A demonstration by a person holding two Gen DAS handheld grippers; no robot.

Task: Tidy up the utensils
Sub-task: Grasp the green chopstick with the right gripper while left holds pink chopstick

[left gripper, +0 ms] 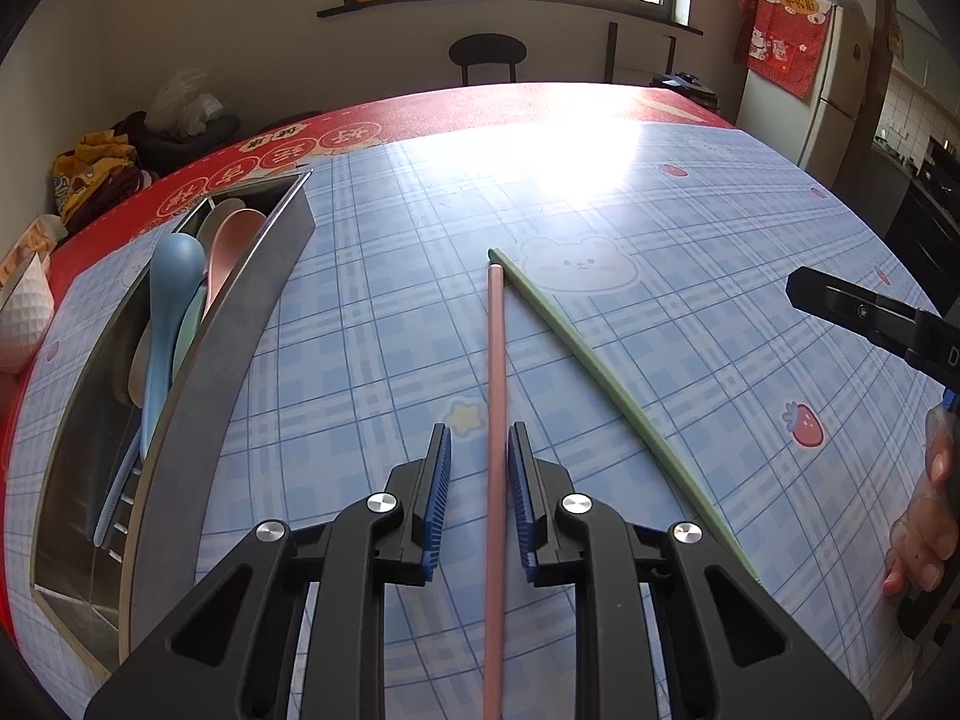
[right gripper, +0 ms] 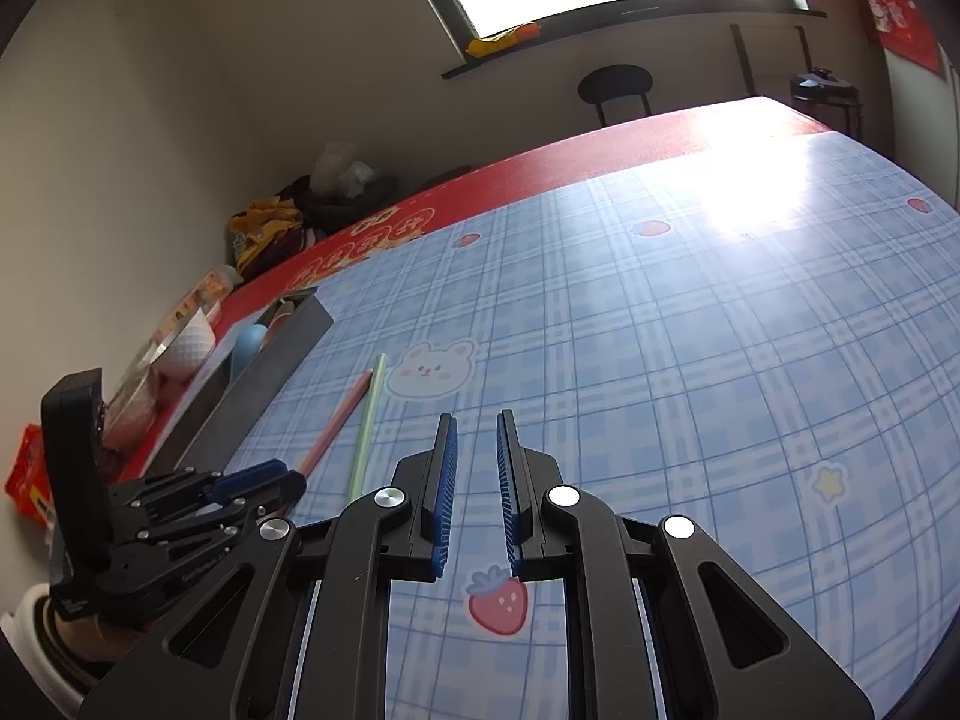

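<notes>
A pink chopstick lies on the blue plaid tablecloth and runs between the open fingers of my left gripper; the pads do not touch it. A green chopstick lies just right of it, their far tips close together. A steel utensil tray at the left holds a blue spoon, a pink spoon and others. My right gripper is open and empty above the cloth, right of both chopsticks. The right wrist view shows the pink chopstick, green chopstick and left gripper.
A white dimpled cup and snack packets stand left of the tray. The red table border runs along the far edge, with a black chair behind. A fridge stands at the far right.
</notes>
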